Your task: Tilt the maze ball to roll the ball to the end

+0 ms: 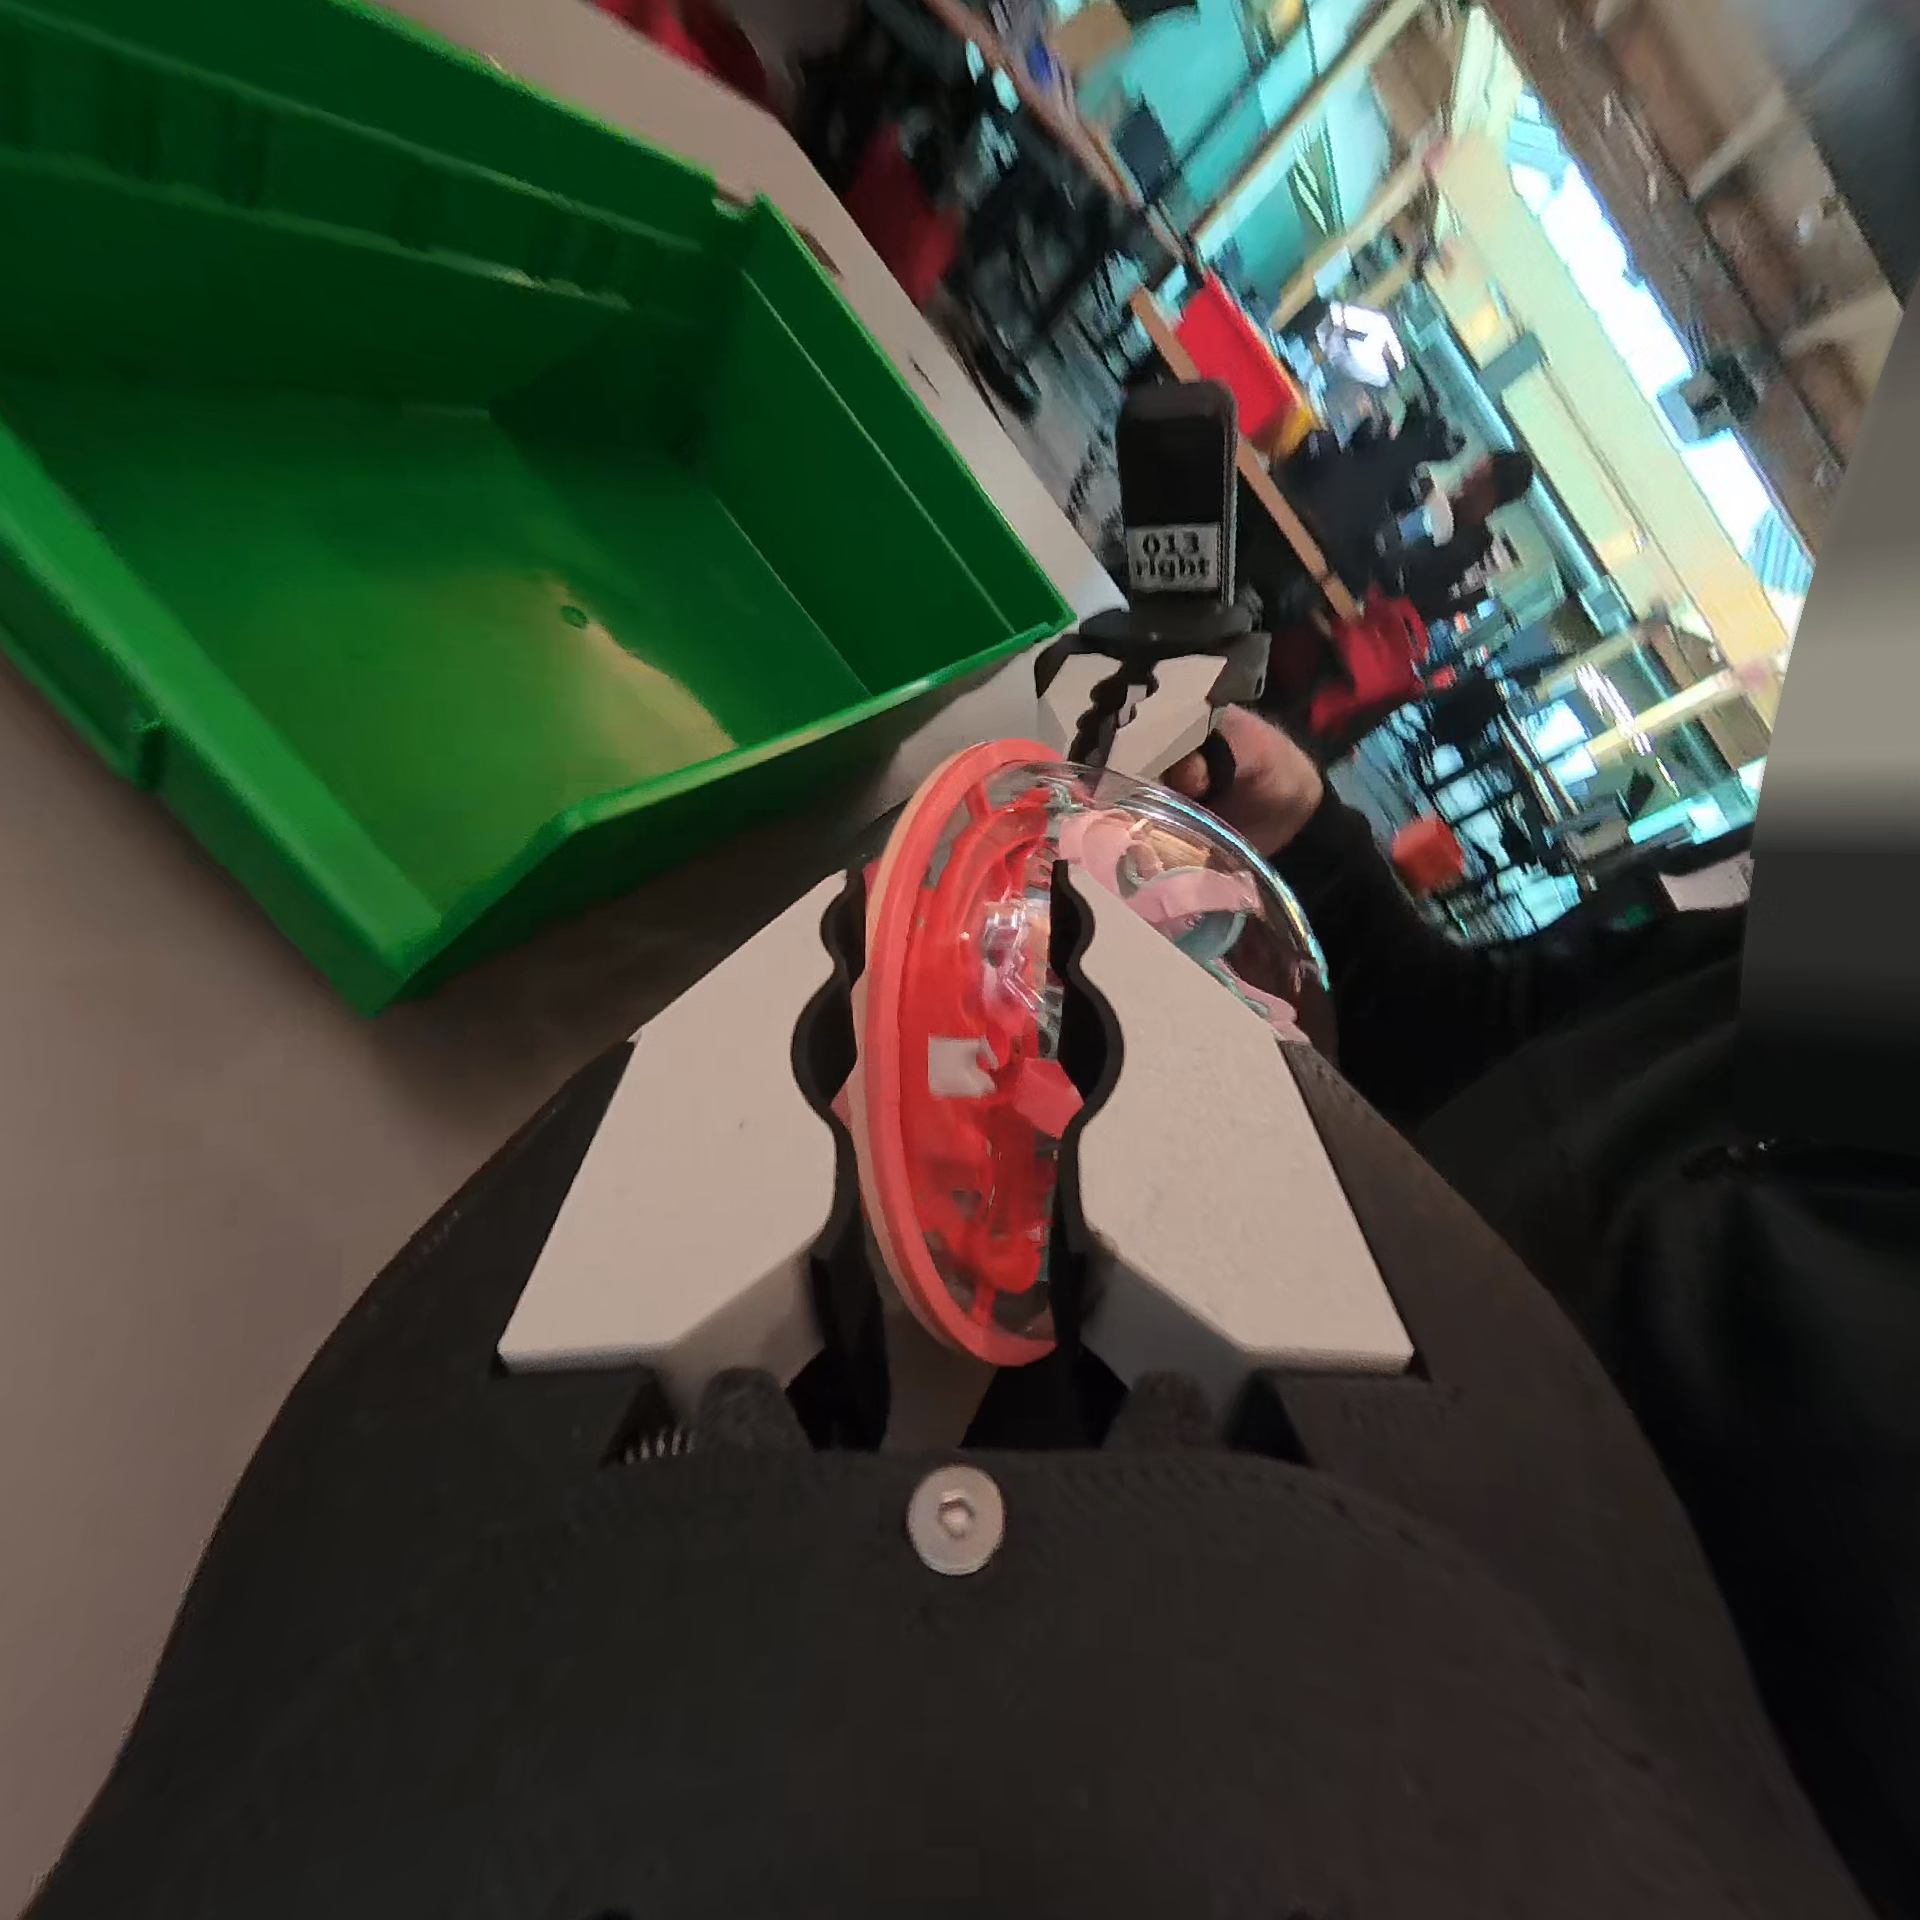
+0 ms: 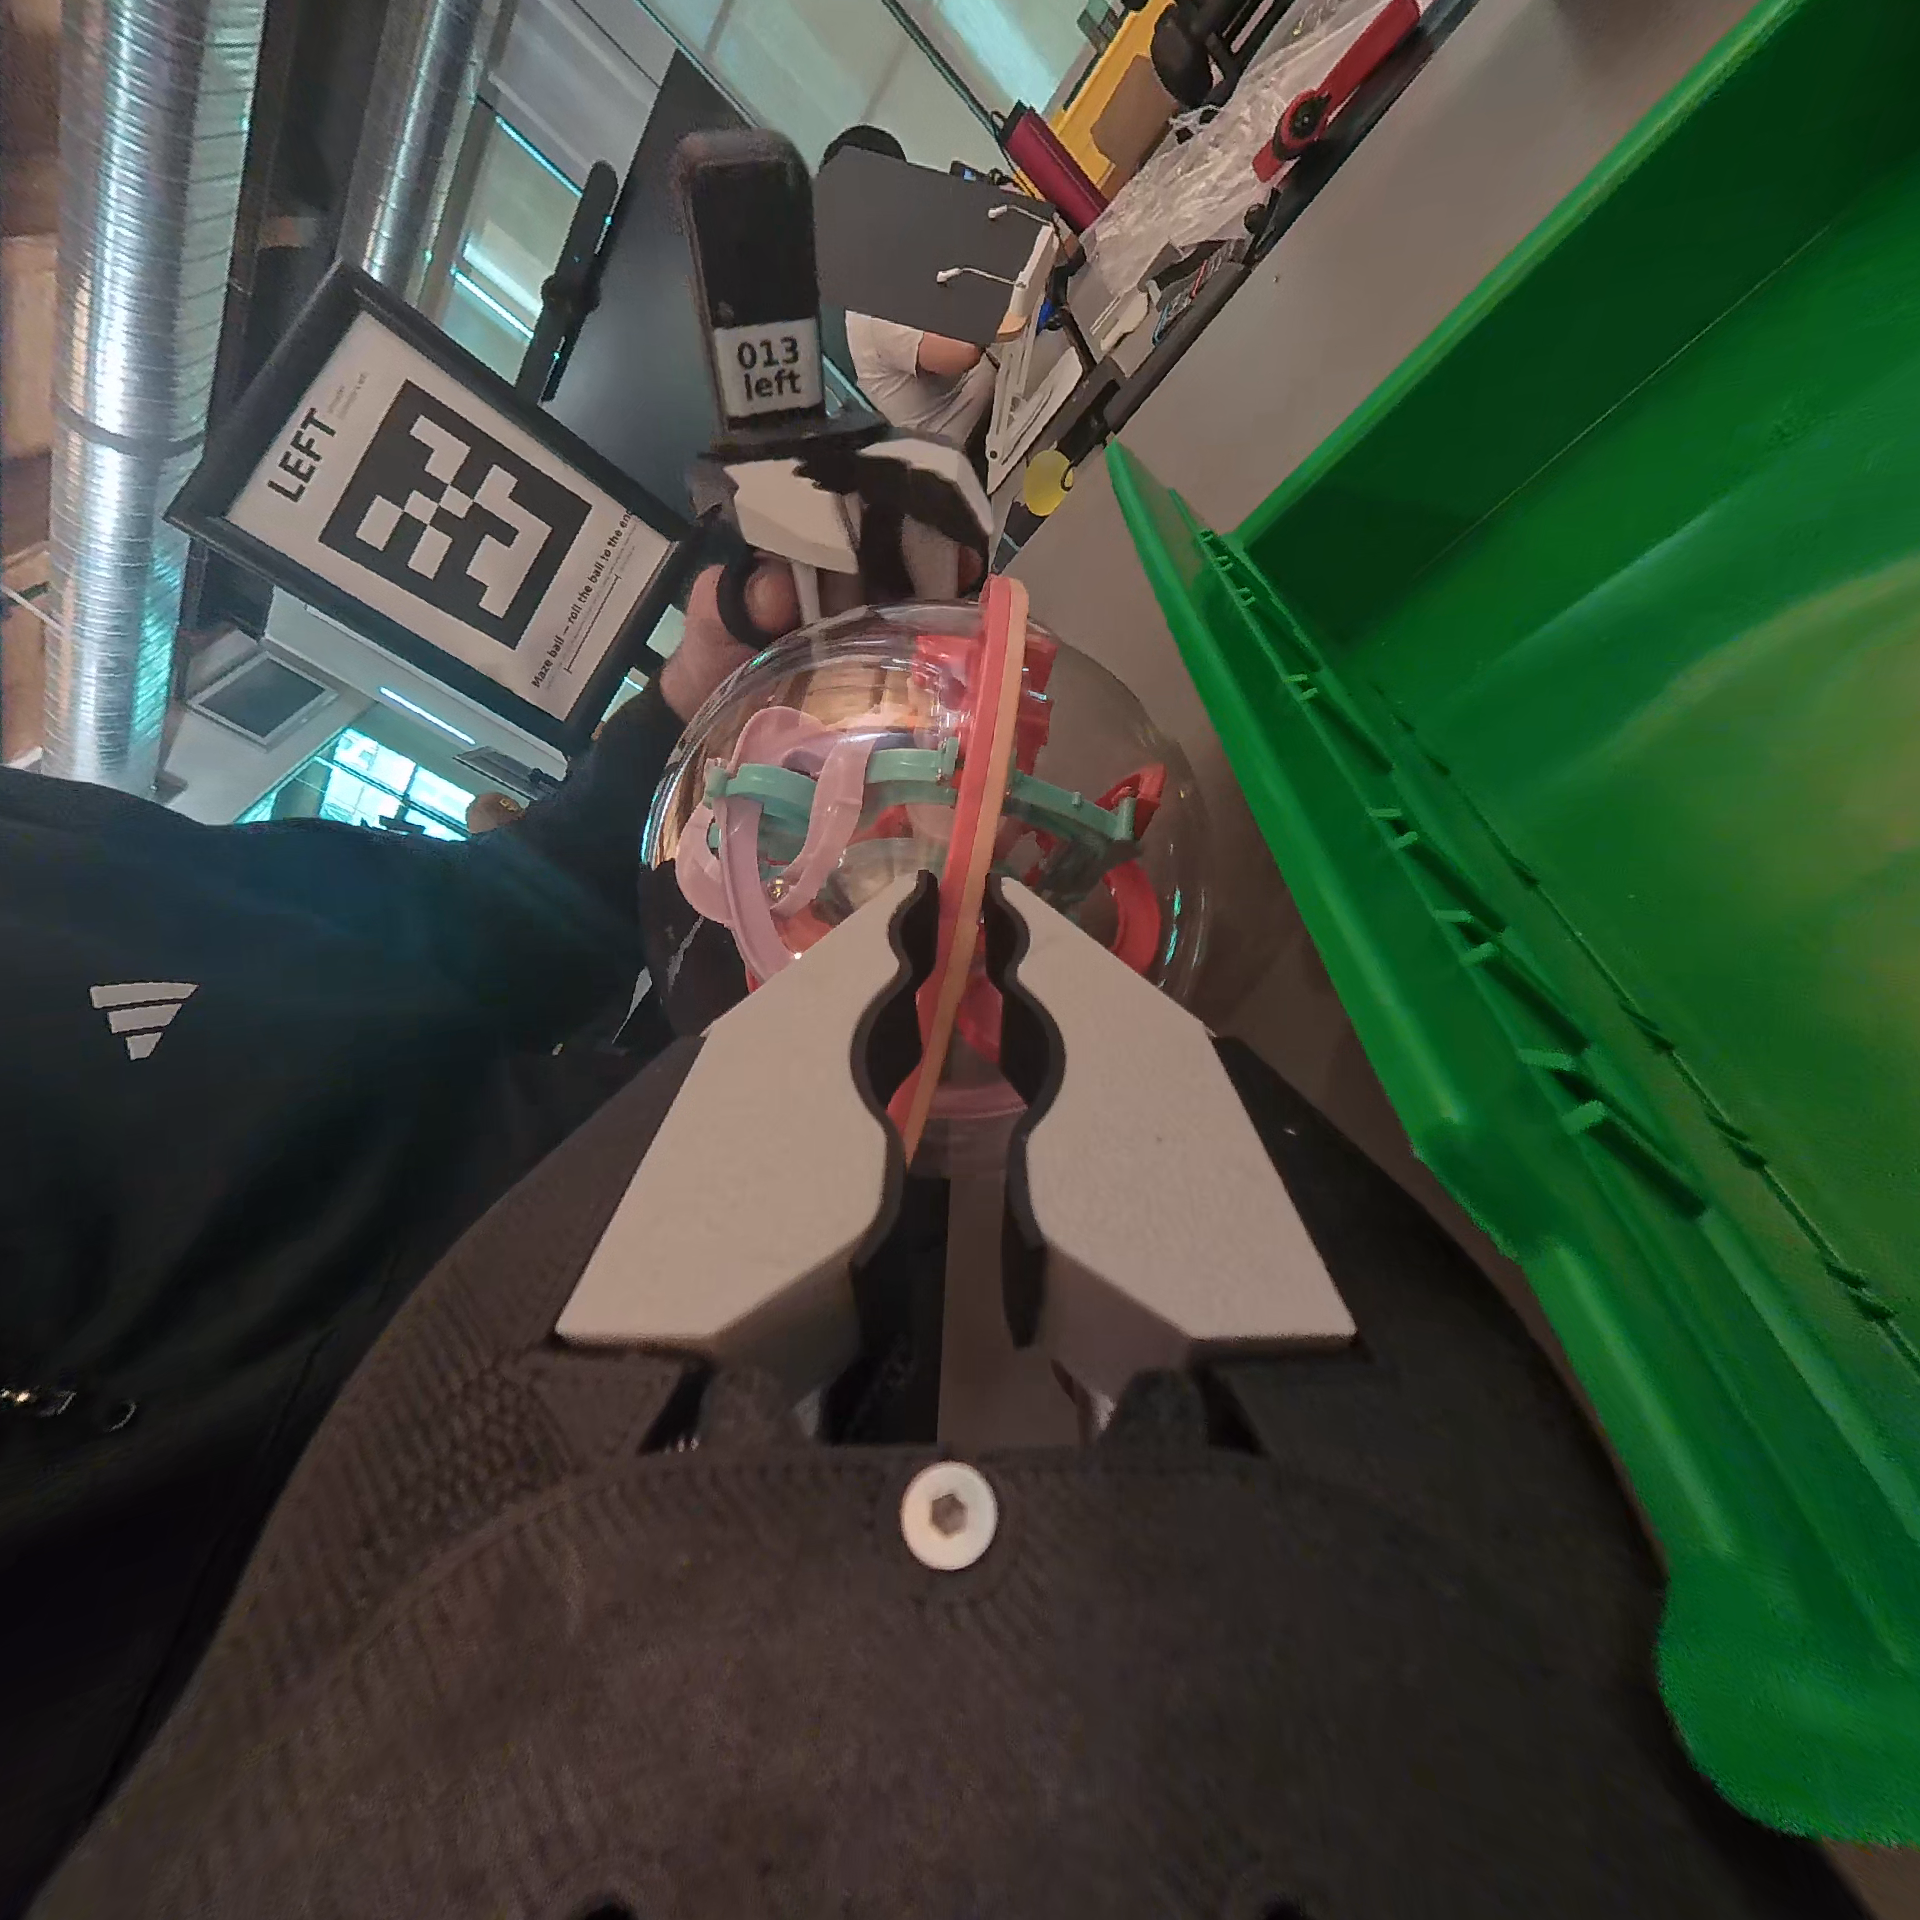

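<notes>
The maze ball is a clear sphere with a red rim and pink, teal and red tracks inside, held above the table. My left gripper is open. Its fingers stand wide apart with the rim slanting between them, not clamped. It also shows in the right wrist view, at the far side of the ball. My right gripper is shut on the red rim. It also shows in the left wrist view, at the far side of the ball. What looks like a small shiny ball sits by a pink track.
A green plastic bin stands open on the grey table, close beside the ball; it is on the right in the right wrist view. A person's hand and dark sleeve hold the far gripper. A framed marker card is behind. The tips of one gripper are about 12 cm away from the tips of the other.
</notes>
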